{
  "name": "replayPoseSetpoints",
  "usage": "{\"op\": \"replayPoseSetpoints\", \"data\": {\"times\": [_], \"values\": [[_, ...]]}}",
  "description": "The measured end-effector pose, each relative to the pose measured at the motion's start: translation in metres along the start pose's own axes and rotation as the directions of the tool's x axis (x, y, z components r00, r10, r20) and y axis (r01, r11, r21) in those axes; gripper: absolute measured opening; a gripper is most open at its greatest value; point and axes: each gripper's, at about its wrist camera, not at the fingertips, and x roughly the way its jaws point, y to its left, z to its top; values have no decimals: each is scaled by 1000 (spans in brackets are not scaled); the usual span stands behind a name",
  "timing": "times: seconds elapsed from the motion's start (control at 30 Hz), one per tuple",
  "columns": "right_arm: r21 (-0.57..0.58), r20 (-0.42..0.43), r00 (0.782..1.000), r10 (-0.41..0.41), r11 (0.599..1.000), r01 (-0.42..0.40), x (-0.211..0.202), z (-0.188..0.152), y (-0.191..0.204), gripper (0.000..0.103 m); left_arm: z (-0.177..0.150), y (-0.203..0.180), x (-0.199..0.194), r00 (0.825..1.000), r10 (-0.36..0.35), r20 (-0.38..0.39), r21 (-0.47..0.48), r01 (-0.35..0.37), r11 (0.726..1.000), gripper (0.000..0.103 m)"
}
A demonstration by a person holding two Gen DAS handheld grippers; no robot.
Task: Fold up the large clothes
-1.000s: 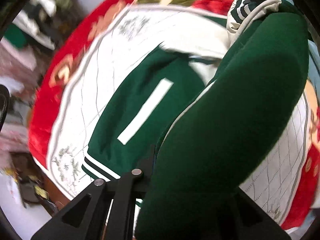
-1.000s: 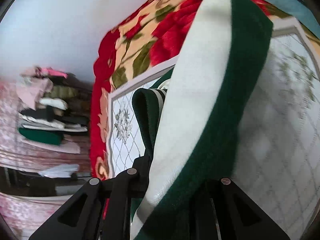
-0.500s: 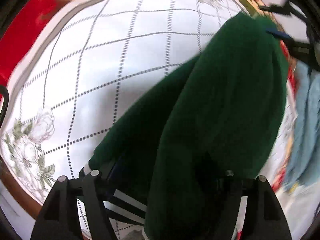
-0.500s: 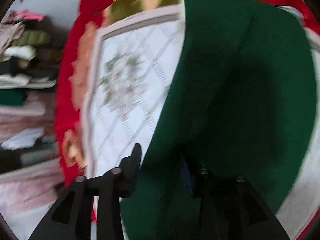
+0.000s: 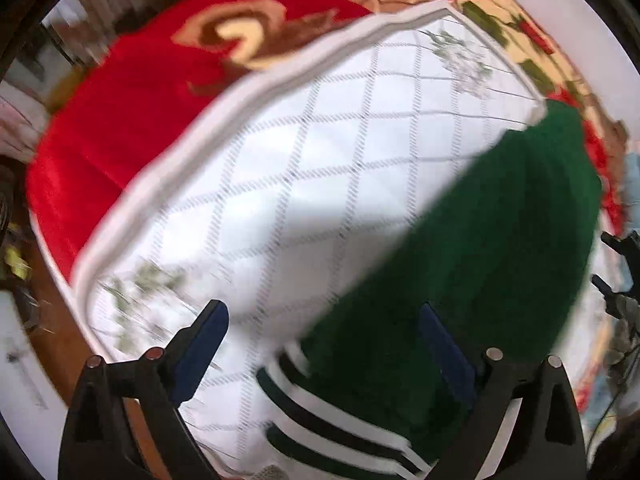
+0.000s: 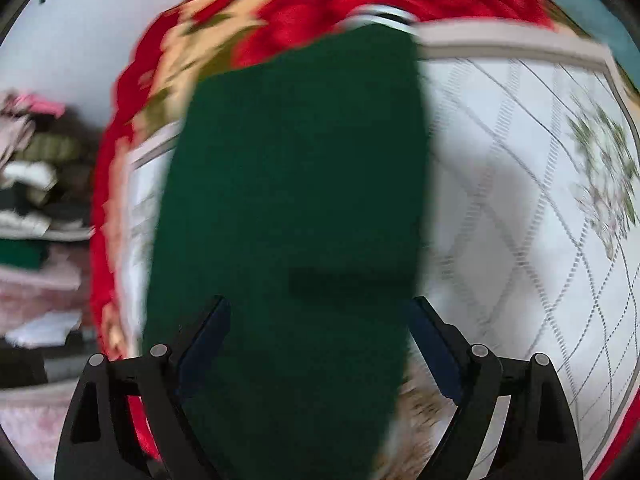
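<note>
Our left gripper (image 5: 322, 344) and right gripper (image 6: 320, 336) just opened, empty; green garment (image 6: 296, 200) released below, fold laid, tidying probably left.

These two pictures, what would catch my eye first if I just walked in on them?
Most likely the dark green garment, a long band lying down the middle of the right wrist view on a white quilted blanket panel with a bright red flowered border. Its striped cuff shows at the bottom of the left wrist view. The left gripper and the right gripper both stand open, their jaws having just been opening off the cloth.
</note>
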Motion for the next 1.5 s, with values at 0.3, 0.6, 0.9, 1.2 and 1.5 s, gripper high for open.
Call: {"op": "replayPoseSetpoints", "data": {"times": [0.3,0.6,0.9,1.2,1.5], "values": [[178,25,933,359,917,-357,60,-3,-47,47,18,-27,-3,991,90,97,80,-98,992,98],[340,150,942,301,879,-335,-44,-91,-107,19,-10,-44,-31,988,110,104,145,-125,981,98],[422,-28,996,83,904,-63,-110,-252,-220,42,-92,-14,-21,982,185,-33,108,-181,978,98],[229,-18,998,-66,971,69,-158,-281,-239,76,-68,2,22,936,347,50,72,-350,934,98],[-31,63,991,-122,992,124,-184,-238,-143,63,-21,-7,71,927,375,17,131,-374,918,100]]}}
